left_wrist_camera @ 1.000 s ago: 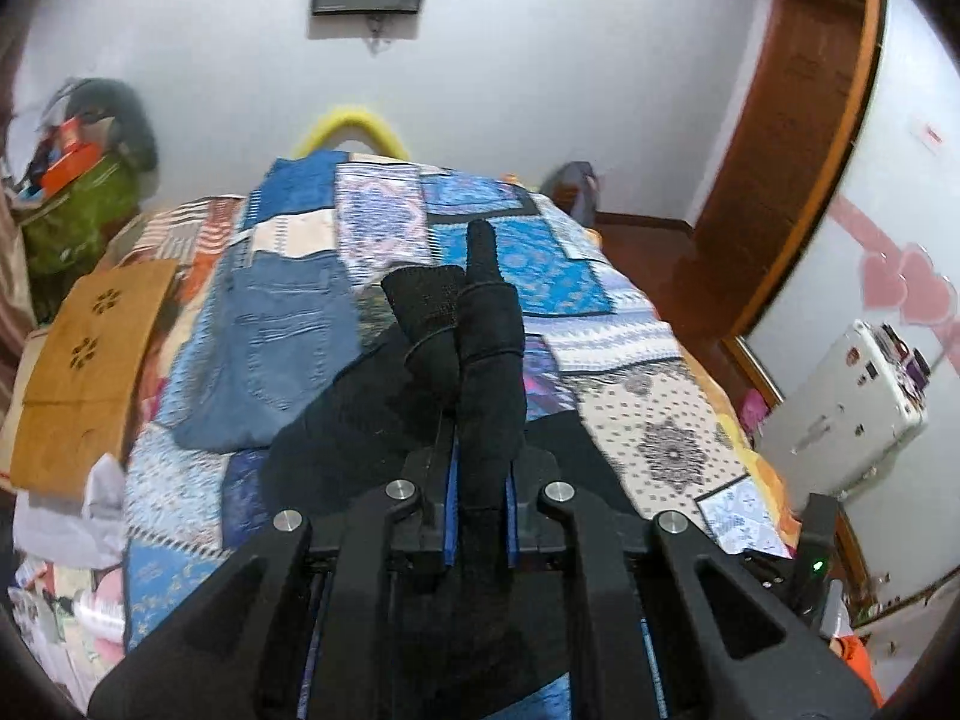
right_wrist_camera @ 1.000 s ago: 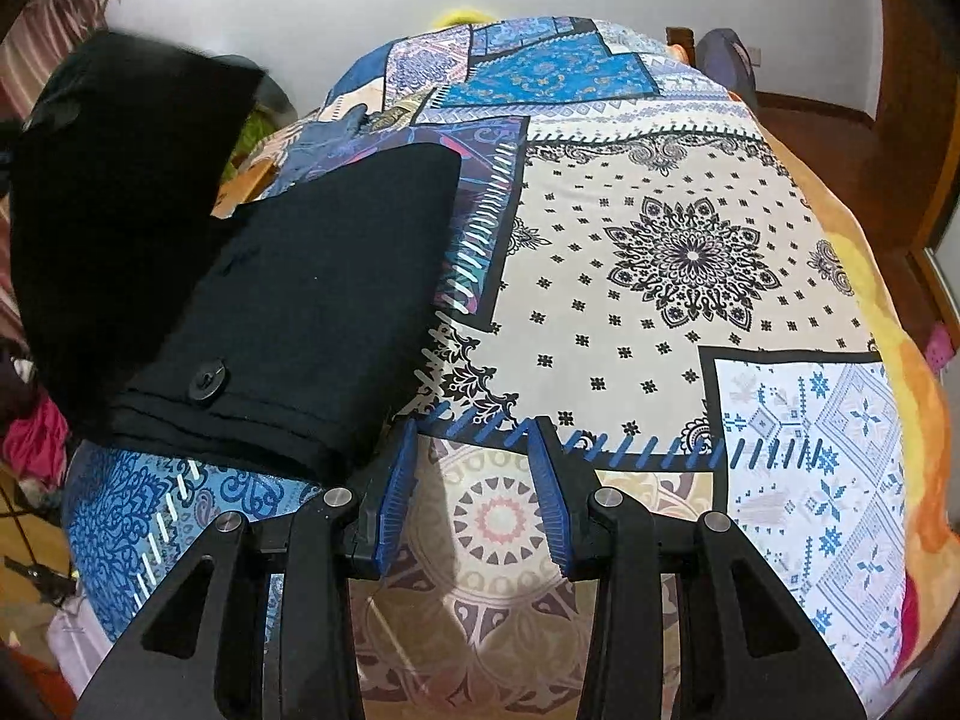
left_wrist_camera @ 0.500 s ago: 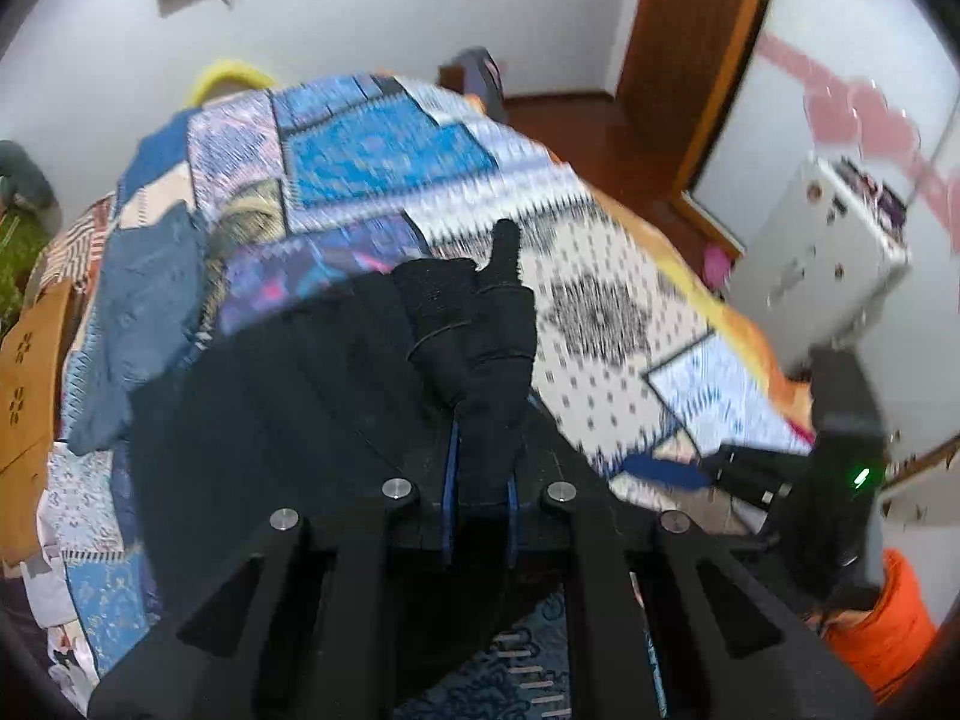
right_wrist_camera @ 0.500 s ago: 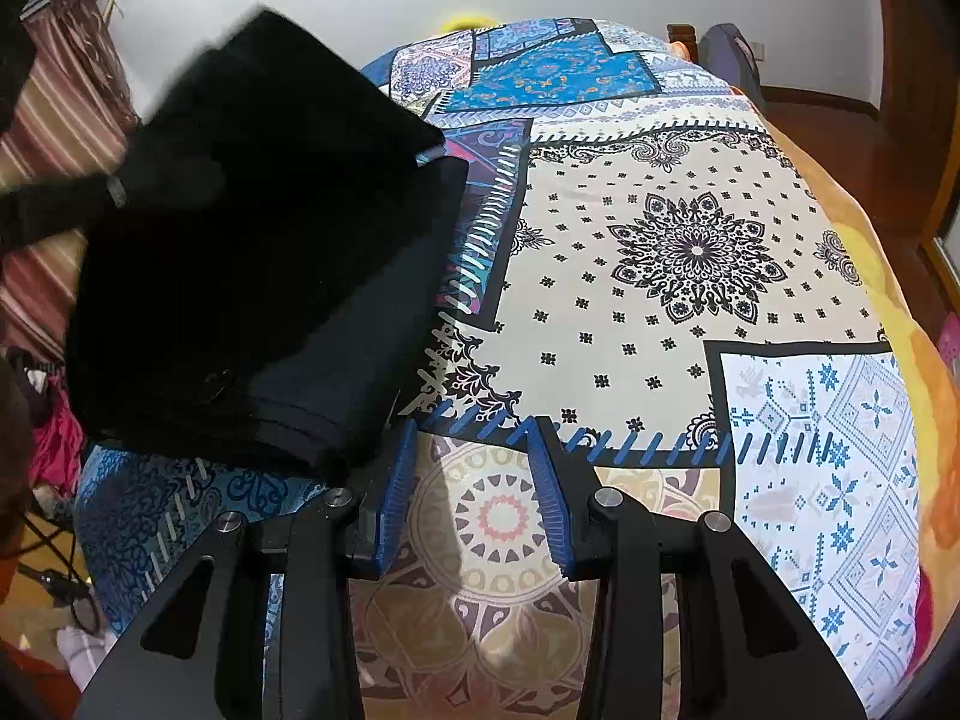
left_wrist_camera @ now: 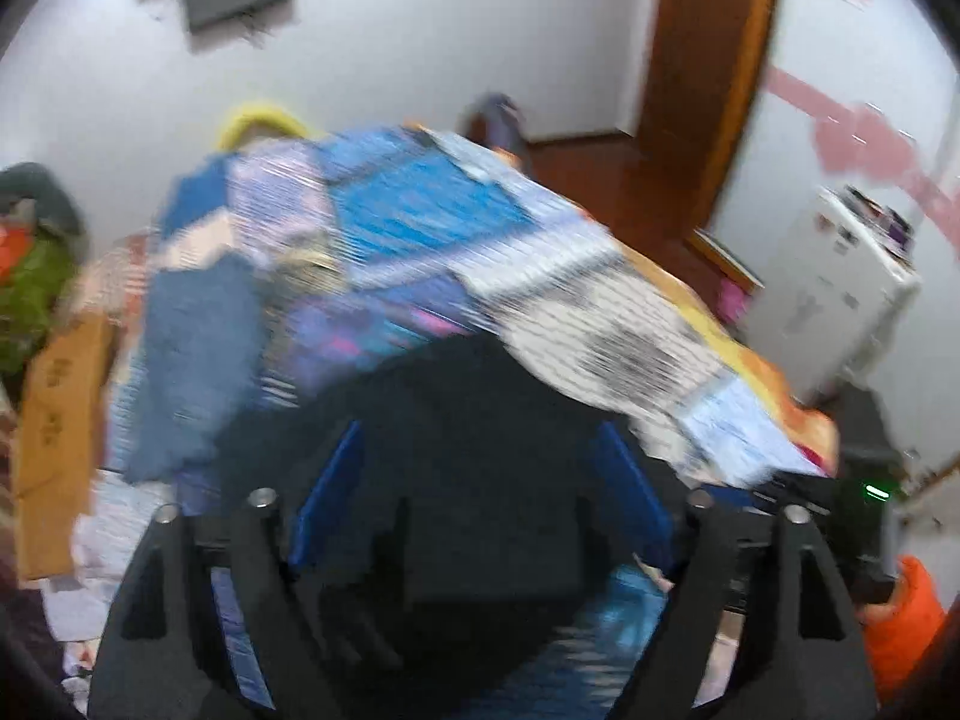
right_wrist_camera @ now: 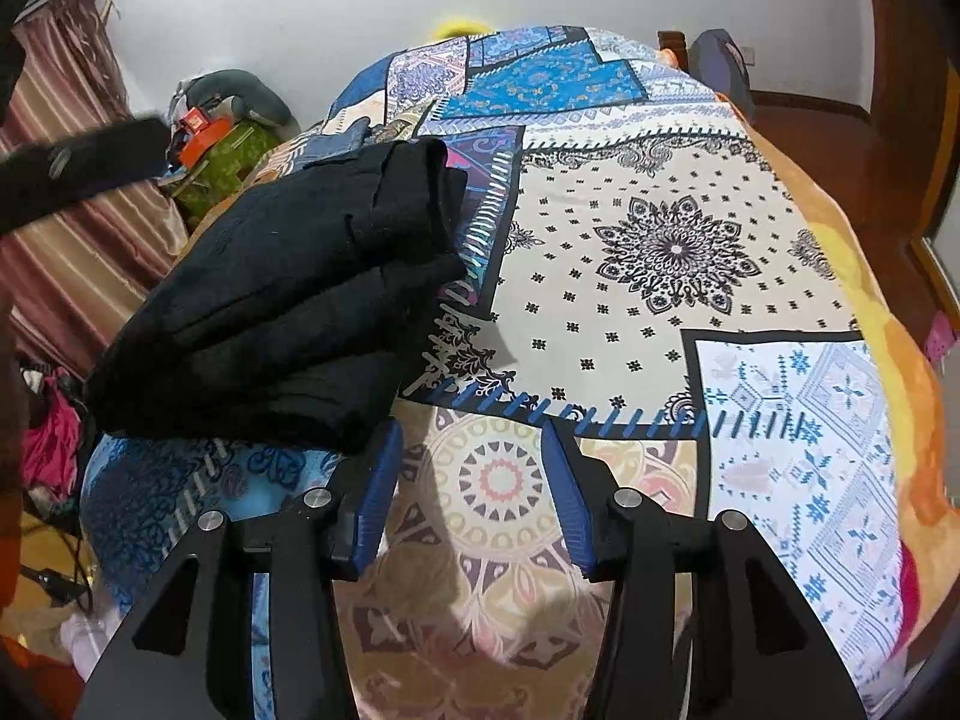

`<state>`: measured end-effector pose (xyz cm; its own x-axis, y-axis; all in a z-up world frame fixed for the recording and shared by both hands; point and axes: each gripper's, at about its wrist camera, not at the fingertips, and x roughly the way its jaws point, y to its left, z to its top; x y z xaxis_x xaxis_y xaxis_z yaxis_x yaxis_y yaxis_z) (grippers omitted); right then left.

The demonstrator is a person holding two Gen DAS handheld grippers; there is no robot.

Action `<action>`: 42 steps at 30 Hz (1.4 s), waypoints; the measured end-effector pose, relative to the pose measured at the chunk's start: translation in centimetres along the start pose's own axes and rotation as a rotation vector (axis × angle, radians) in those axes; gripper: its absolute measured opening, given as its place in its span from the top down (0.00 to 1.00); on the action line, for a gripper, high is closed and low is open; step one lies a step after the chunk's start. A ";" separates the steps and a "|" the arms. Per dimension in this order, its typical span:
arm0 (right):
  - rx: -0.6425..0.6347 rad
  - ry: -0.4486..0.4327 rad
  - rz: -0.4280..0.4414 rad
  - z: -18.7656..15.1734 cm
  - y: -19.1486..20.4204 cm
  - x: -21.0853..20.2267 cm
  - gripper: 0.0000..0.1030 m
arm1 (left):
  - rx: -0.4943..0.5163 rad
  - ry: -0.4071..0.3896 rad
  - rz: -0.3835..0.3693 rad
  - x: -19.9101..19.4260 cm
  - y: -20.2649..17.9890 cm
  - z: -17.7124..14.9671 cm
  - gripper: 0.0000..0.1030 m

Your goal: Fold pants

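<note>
Black pants (right_wrist_camera: pixel 300 300) lie folded in a thick stack on the left side of the patchwork bedspread (right_wrist_camera: pixel 660 252). In the blurred left wrist view the pants (left_wrist_camera: pixel 456 384) are a dark mass right ahead. My left gripper (left_wrist_camera: pixel 480 438) stands over them, its jaws opening wide, and the blue pads do not press the cloth. A dark blurred bar (right_wrist_camera: pixel 78 168) at the left of the right wrist view looks like part of that gripper. My right gripper (right_wrist_camera: pixel 471 429) hovers over bare bedspread just right of the stack, jaws opening, nothing between them.
Blue jeans (left_wrist_camera: pixel 192 348) lie on the bed's left part, beyond the black stack. A brown cardboard piece (left_wrist_camera: pixel 54 420) and clutter sit off the left edge. A white cabinet (left_wrist_camera: pixel 828 300) and a wooden door frame (left_wrist_camera: pixel 708 90) stand on the right.
My left gripper carried the black pant end over the stack, then let go; its jaws went from shut on cloth to wide apart. The right gripper's jaws widened a little and it stayed in place.
</note>
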<state>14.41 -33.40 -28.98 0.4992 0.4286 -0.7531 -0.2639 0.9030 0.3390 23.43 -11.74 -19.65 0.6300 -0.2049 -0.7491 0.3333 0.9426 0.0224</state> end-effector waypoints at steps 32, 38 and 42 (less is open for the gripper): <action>-0.063 -0.091 -0.084 6.9 0.7 0.7 0.63 | -0.075 0.304 0.202 4.2 15.8 -11.7 0.12; -0.106 -0.110 -0.073 6.9 2.3 -0.9 0.63 | -0.161 0.273 0.162 0.8 13.7 -14.1 0.13; -0.133 -0.110 -0.048 6.6 3.6 -1.1 0.62 | -0.112 0.231 0.169 -1.0 11.6 -14.3 0.16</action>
<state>18.37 -30.48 -23.18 0.5993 0.3922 -0.6978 -0.3407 0.9138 0.2210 16.64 3.16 -28.09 0.4898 0.0108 -0.8718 0.1493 0.9841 0.0961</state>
